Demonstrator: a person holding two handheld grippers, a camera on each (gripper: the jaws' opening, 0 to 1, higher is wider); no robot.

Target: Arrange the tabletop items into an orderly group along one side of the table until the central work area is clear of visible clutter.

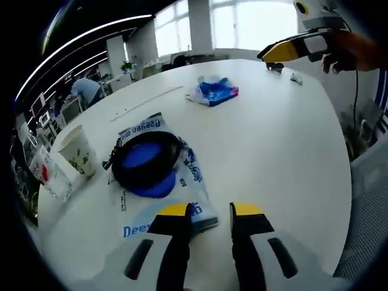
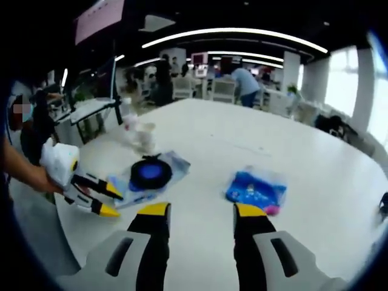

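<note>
White table [image 1: 285, 145]; two cups [image 1: 77, 150] (left edge); two packets [image 1: 213, 91].

A: What's nearest the left gripper [image 1: 209, 212] in its own view?

B: A flat printed packet [image 1: 159, 182] on the tabletop [image 1: 273, 139], touching the left jaw's tip. A round disc [image 1: 147, 162] lies on the packet.

A: And beyond that?

B: 2 cups [image 1: 77, 150] stand left of the packet, near the edge. A crumpled bag [image 1: 212, 91] lies farther back, well apart. In the right gripper view, that bag sits just ahead of the right gripper [image 2: 200, 212], with the packet to its left.
</note>
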